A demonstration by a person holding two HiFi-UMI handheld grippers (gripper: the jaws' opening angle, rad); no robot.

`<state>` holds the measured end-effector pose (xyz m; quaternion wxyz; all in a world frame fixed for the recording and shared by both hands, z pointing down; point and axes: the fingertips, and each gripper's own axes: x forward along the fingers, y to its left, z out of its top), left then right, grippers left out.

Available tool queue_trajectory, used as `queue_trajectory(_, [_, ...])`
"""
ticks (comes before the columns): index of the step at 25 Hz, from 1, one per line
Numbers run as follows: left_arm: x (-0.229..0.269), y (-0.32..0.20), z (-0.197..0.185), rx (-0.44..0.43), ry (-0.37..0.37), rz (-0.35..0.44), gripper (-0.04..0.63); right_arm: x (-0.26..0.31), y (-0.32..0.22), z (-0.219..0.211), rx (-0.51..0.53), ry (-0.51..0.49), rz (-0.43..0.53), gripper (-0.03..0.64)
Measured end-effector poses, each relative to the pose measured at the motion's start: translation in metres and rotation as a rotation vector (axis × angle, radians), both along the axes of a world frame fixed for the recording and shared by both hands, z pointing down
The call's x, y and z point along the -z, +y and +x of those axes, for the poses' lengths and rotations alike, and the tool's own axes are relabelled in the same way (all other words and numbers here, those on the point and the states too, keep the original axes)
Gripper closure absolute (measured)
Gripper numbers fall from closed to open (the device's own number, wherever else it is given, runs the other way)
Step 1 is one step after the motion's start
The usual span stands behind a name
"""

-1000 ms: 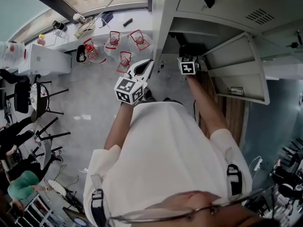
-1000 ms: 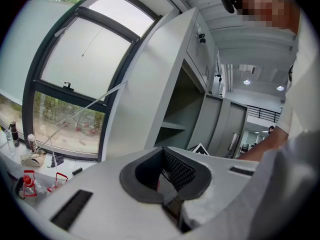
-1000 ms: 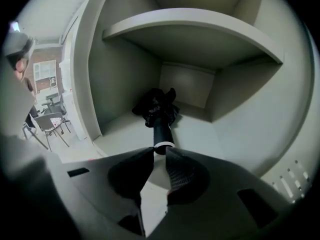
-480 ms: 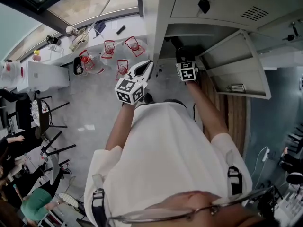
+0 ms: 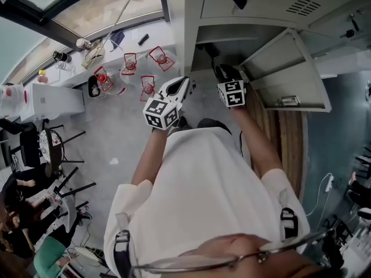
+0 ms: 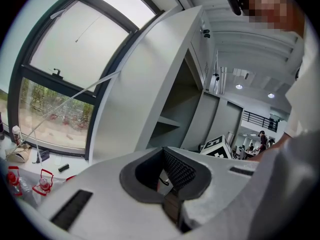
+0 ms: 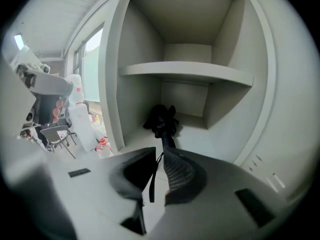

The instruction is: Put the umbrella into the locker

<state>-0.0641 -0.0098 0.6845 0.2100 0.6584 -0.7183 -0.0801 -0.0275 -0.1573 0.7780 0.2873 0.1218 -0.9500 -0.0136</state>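
Head view, left side: chairs (image 5: 58,149) stand on the grey floor (image 5: 110,132), and several small red-framed items (image 5: 148,86) sit near the window wall; their kind cannot be made out

Left tongs (image 5: 181,84): held out in front of the person's white shirt (image 5: 203,178), pads drawn together, nothing between them

Right tongs (image 5: 225,73): pointed down into the open locker (image 5: 191,28), near the left pair. The right gripper view shows the black folded umbrella (image 7: 161,120) lying inside the locker on the floor of the space under the shelf (image 7: 190,73). Its bunched cloth end is toward the back wall and its handle is toward the camera. The handle end meets the tips of the right tongs, which have just been closing and pinch it across a narrow gap. The wrist strap (image 7: 152,181) hangs loose between the pads

Far right: the locker door (image 5: 284,74) stands swung open
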Motion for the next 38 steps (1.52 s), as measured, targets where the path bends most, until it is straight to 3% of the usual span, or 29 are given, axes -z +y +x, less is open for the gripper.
queue_trajectory(12, [0.012, 0.004, 0.060, 0.133, 0.004, -0.001, 0.592, 0.047, 0.016, 0.055, 0.106, -0.089, -0.030, 0.601])
queue_trajectory(29, [0.017, 0.034, 0.213, 0.246, -0.019, 0.007, 0.592, 0.078, 0.072, 0.191, 0.258, -0.208, -0.163, 0.609])
queue_trajectory(38, [0.025, 0.066, 0.240, 0.282, -0.045, 0.004, 0.592, 0.088, 0.104, 0.219, 0.285, -0.234, -0.191, 0.609])
